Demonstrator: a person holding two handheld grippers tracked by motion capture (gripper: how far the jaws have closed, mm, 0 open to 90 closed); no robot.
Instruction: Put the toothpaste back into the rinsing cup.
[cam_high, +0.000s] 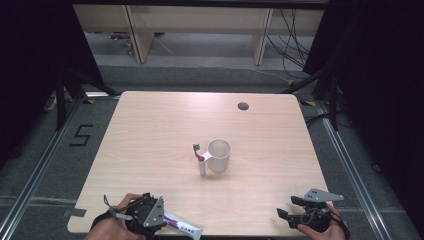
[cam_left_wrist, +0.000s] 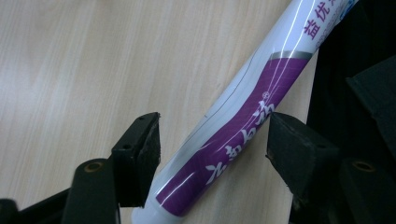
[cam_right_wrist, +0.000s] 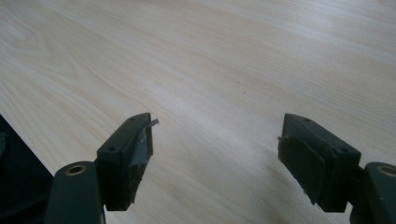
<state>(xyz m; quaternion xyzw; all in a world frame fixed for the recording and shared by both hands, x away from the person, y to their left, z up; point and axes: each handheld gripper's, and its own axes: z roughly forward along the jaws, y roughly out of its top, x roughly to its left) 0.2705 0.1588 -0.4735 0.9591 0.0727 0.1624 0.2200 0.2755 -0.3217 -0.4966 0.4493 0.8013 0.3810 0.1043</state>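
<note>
The left tongs (cam_high: 165, 220) sit at the near edge of the table (cam_high: 150, 130), close to its near-left corner, with a white and purple toothpaste tube (cam_high: 182, 227) lying between the jaws. In the left gripper view the tube (cam_left_wrist: 243, 126) runs slantwise through the gap. One black pad stands clear of it on one side. The other pad sits right at the tube's purple band, but whether it touches is hard to tell. The jaws stand apart, and the tube looks to rest on the wood by its own weight, so this reads as a release, not a grip: the tube seems to be set down along the table's near edge.

The right tongs (cam_high: 285, 210) rest near the table's near-right corner, well apart from the tube. Their jaws are wide open with nothing between them but bare wood, as the right gripper view (cam_right_wrist: 217, 154) shows.

Farther out from both tongs, about midway between them, a white cup (cam_high: 219, 155) stands upright. A toothbrush (cam_high: 200, 157) leans against its outside, on the side toward the left tongs, head up.

Judging from this, the step in hand is letting go of the tube. The next move calls for drawing the left tongs straight back off the tube without nudging it, since it lies close to the edge and could roll or slide off.
</note>
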